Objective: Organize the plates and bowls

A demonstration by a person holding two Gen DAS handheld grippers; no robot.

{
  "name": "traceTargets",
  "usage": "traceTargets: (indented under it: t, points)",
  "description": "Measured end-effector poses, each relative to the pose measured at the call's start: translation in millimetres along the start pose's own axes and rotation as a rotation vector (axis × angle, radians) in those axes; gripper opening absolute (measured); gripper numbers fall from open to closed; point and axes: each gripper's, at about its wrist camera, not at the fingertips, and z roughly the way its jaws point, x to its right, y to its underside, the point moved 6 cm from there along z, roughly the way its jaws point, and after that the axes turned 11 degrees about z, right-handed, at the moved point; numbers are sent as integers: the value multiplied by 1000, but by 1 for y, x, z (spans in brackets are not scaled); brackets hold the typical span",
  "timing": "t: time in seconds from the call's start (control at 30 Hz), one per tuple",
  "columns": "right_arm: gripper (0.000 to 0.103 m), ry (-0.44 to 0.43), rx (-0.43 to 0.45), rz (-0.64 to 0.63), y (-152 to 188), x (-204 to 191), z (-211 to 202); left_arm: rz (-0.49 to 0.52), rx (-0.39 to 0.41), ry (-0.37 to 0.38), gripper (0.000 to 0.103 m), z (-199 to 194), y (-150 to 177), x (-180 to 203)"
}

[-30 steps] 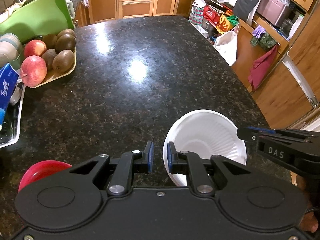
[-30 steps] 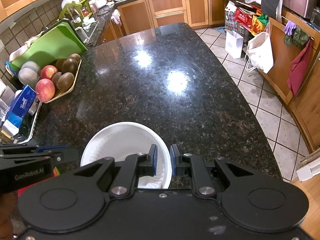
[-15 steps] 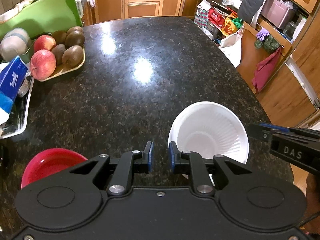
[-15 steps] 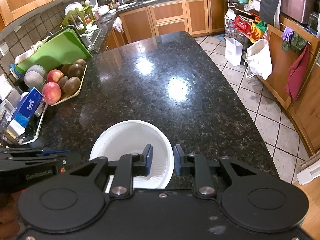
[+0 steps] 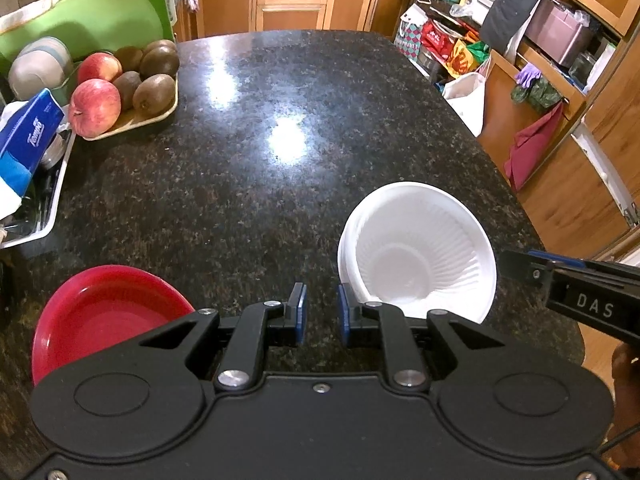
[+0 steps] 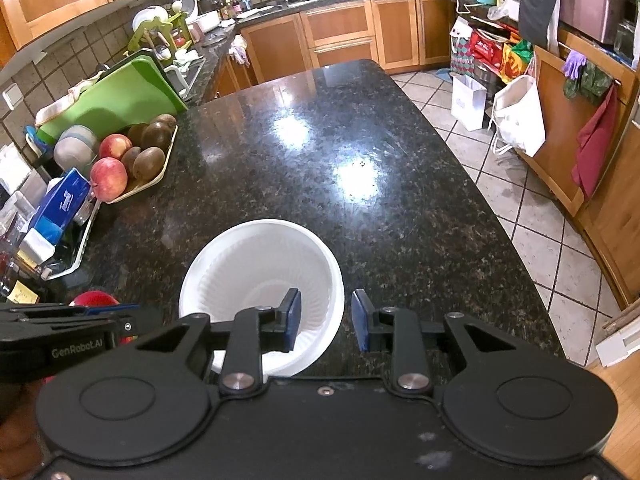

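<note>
A dark granite surface is seen from the left wrist; the left tongs, just opened, are held empty between a red plate and stacked white bowls. From the right wrist, the right tongs, just released, are held astride the bowls' near rim.

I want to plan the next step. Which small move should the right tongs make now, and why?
Probably draw the right tongs back off the white bowl: the jaws, just opened, stand apart across its rim without pressing, and the bowl sits on the counter.

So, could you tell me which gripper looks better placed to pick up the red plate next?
Probably the left gripper: the red plate lies just beside its open, empty jaws, while the right gripper straddles the white bowl's rim.
</note>
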Motion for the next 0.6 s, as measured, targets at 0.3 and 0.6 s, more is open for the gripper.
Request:
traceTargets:
  t: [0.3, 0.6]
  points:
    - [42, -6, 58, -62, 2, 7, -9, 12, 18, -57, 26, -6, 5, -1]
    - [62, 8, 269, -91, -8, 13, -20, 8, 75, -103, 28, -6, -6, -2]
